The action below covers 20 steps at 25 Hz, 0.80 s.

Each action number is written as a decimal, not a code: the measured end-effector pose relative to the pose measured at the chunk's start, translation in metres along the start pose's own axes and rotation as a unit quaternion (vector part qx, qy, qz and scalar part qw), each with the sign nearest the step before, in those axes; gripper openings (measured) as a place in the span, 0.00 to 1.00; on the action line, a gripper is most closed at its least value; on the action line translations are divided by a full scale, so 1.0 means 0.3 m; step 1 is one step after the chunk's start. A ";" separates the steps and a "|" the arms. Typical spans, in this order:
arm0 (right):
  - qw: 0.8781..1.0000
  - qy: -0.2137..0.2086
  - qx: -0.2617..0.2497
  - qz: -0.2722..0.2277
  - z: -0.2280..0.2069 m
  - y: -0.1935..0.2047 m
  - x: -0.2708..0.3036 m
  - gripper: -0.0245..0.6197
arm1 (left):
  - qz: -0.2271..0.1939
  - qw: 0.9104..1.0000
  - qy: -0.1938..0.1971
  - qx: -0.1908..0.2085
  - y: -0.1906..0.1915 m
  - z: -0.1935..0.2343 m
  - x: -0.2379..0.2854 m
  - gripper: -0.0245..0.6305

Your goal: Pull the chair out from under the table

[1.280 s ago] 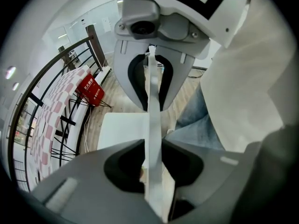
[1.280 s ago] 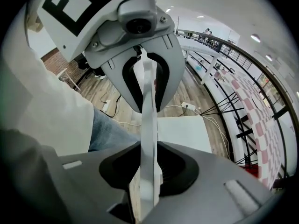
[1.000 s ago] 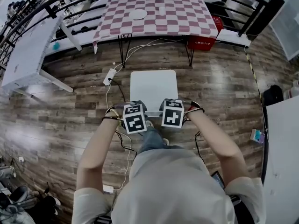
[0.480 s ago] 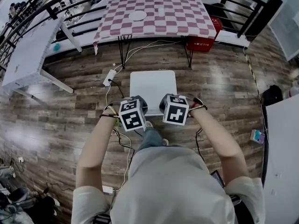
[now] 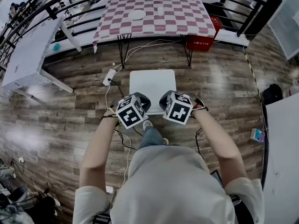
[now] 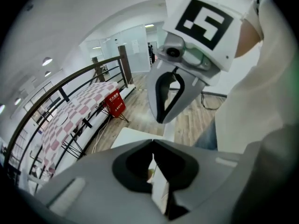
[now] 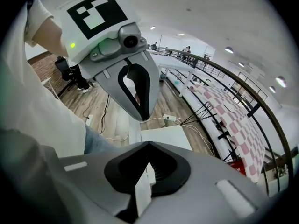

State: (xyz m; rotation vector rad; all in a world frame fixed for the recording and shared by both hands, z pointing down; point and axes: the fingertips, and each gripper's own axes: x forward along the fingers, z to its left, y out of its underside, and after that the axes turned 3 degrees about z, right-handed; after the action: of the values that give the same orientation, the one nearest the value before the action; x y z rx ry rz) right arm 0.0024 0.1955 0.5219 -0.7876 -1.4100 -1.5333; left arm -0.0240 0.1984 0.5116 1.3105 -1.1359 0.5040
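Note:
The white chair point(image 5: 153, 84) stands on the wooden floor, away from the table with the red-and-white check cloth point(image 5: 156, 14). At the chair's near edge my left gripper point(image 5: 140, 102) is shut on the thin white backrest point(image 6: 159, 190). Its jaws have just been closing, with the backrest's top edge between them. My right gripper point(image 5: 167, 100) is shut on the same backrest point(image 7: 142, 192), a little further right. Both point steeply down. The seat point(image 7: 166, 136) shows beyond the jaws in each gripper view.
A white power strip point(image 5: 109, 76) with cables lies on the floor left of the chair. A red box point(image 5: 202, 40) sits under the check table. A white table point(image 5: 28, 55) stands far left, a white surface point(image 5: 282, 148) at the right, and a black railing point(image 5: 70, 20) behind.
Both marker cubes have risen a little in the picture and rolled, tilting toward each other. The chair has barely shifted.

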 end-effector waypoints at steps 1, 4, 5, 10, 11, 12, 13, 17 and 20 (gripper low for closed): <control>1.000 0.006 0.010 -0.008 -0.008 -0.005 -0.003 0.04 | -0.015 1.000 -0.002 -0.018 -0.009 0.007 -0.005 0.05; 0.997 0.033 0.055 -0.043 -0.050 -0.025 -0.019 0.04 | -0.059 0.996 -0.019 -0.061 -0.038 0.038 -0.025 0.05; 0.995 0.042 0.074 -0.056 -0.068 -0.031 -0.027 0.04 | -0.077 0.994 -0.026 -0.075 -0.051 0.050 -0.032 0.05; 0.976 0.082 0.162 -0.121 -0.143 -0.051 -0.070 0.04 | -0.153 0.976 -0.048 -0.148 -0.095 0.097 -0.057 0.05; 0.971 0.091 0.175 -0.131 -0.155 -0.054 -0.080 0.04 | -0.166 0.972 -0.050 -0.160 -0.103 0.102 -0.064 0.05; 0.967 0.101 0.187 -0.140 -0.168 -0.056 -0.091 0.04 | -0.179 0.967 -0.052 -0.171 -0.111 0.107 -0.073 0.05; 0.962 0.111 0.197 -0.150 -0.180 -0.060 -0.103 0.04 | -0.193 0.963 -0.056 -0.182 -0.120 0.114 -0.084 0.05; 0.941 0.135 0.240 -0.196 -0.214 -0.081 -0.150 0.04 | -0.246 0.939 -0.083 -0.224 -0.143 0.155 -0.126 0.05; 0.924 0.145 0.268 -0.230 -0.218 -0.100 -0.188 0.04 | -0.274 0.923 -0.100 -0.249 -0.148 0.174 -0.144 0.05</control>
State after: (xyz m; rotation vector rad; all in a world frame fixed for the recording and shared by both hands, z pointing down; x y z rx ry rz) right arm 0.0053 0.1407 0.4488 0.1119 -1.7434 -1.4098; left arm -0.0240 0.1518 0.4454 1.1674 -0.9195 -0.3258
